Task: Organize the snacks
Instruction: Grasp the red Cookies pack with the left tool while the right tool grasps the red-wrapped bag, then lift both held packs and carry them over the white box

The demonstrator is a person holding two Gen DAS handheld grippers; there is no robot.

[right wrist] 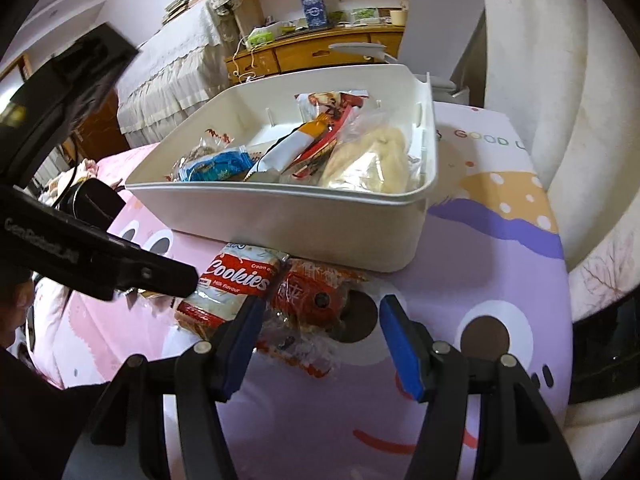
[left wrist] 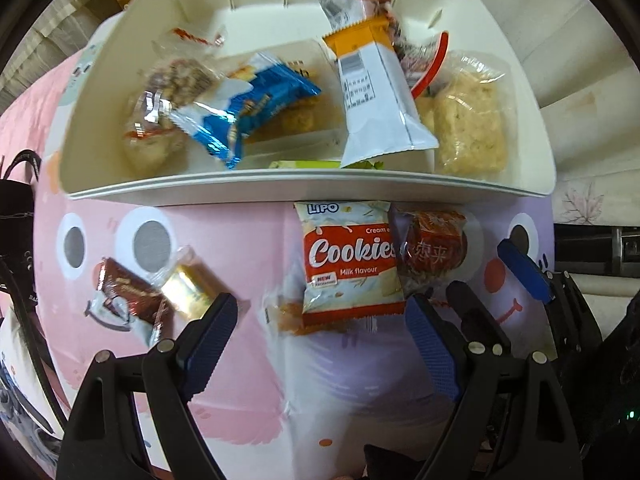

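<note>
Snacks half sorted: white plastic bin [left wrist: 120, 80] loaded, four packets on the pink-and-lilac cartoon mat [left wrist: 224, 360].

Red-and-white Cookies packet [left wrist: 350, 264] lies against the bin's near wall, touching the red-wrapped cake [left wrist: 434, 248]. Left gripper [left wrist: 320, 344] hangs over it, jaws wide, nothing between. Right gripper [right wrist: 318, 344] straddles the red cake, jaws apart, pads not pressing. Brown packet [left wrist: 128, 292] and gold-wrapped packet [left wrist: 188, 288] sit well left, open mat between.
</note>
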